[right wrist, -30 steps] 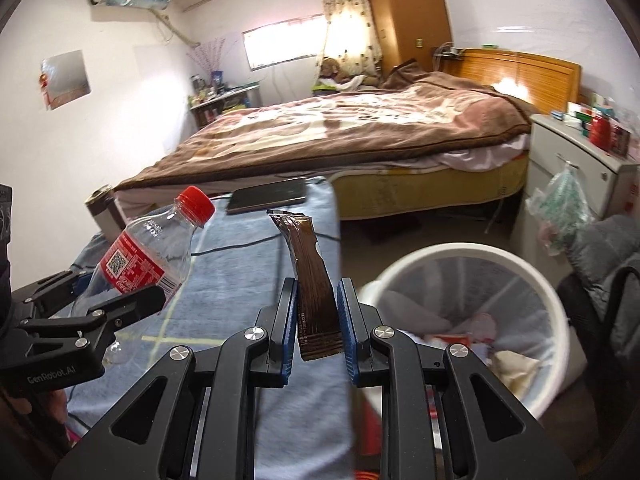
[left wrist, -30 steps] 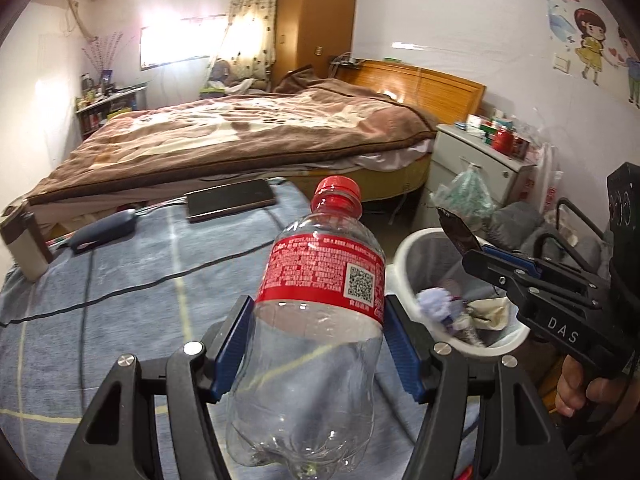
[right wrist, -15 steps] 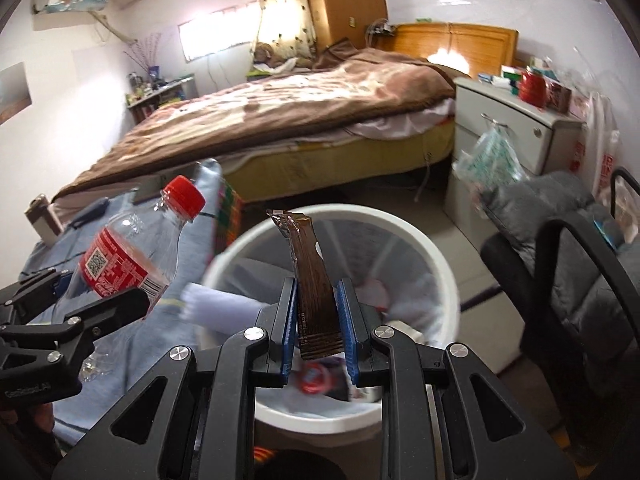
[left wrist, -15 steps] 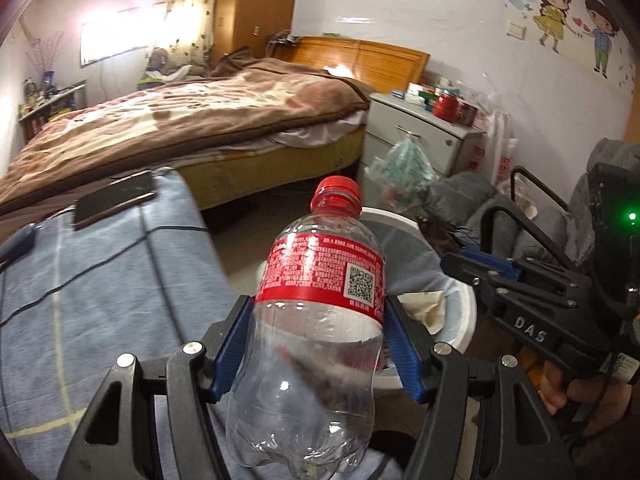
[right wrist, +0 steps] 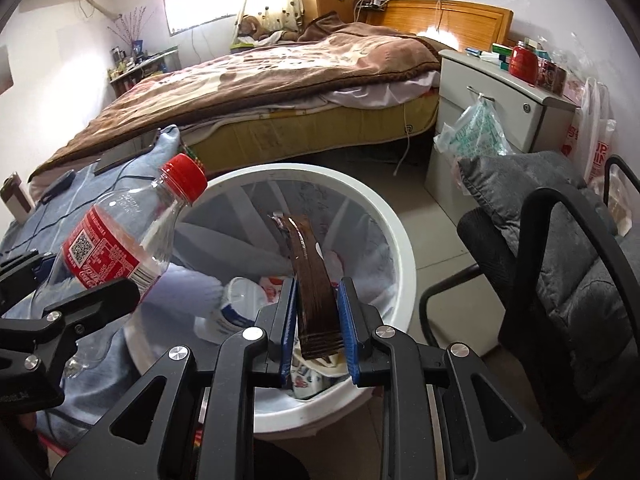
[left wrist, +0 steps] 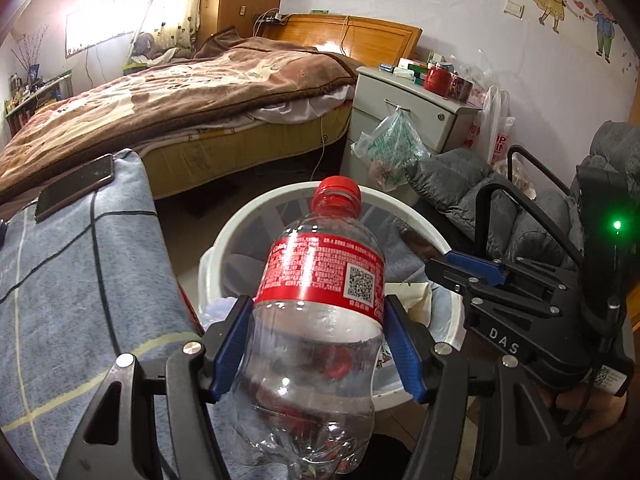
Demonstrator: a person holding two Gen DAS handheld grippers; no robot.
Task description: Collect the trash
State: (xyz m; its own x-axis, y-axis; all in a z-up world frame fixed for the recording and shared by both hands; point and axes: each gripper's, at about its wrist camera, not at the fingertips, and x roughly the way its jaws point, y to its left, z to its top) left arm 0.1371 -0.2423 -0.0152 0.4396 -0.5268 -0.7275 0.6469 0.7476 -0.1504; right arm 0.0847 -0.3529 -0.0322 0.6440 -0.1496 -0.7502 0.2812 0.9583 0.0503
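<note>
Over round white plastic trash bin point(right wrist: 394, 216), our left gripper point(left wrist: 318, 340) clamps clear plastic bottle with red cap and label point(left wrist: 320, 280); right gripper point(right wrist: 316, 320), jaws just easing apart, pads flanking glossy brown wrapper strip point(right wrist: 314, 276), contact unclear.

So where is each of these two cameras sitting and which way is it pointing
Left wrist: on the left hand-held gripper, aimed down over its bottle at the white bin; the right hand-held gripper and a hand show at the right.
Right wrist: on the right hand-held gripper, aimed down past its brown wrapper into the bin; the left hand-held gripper shows at the left.
Both views share the bin, bottle, bed and nightstand.
</note>
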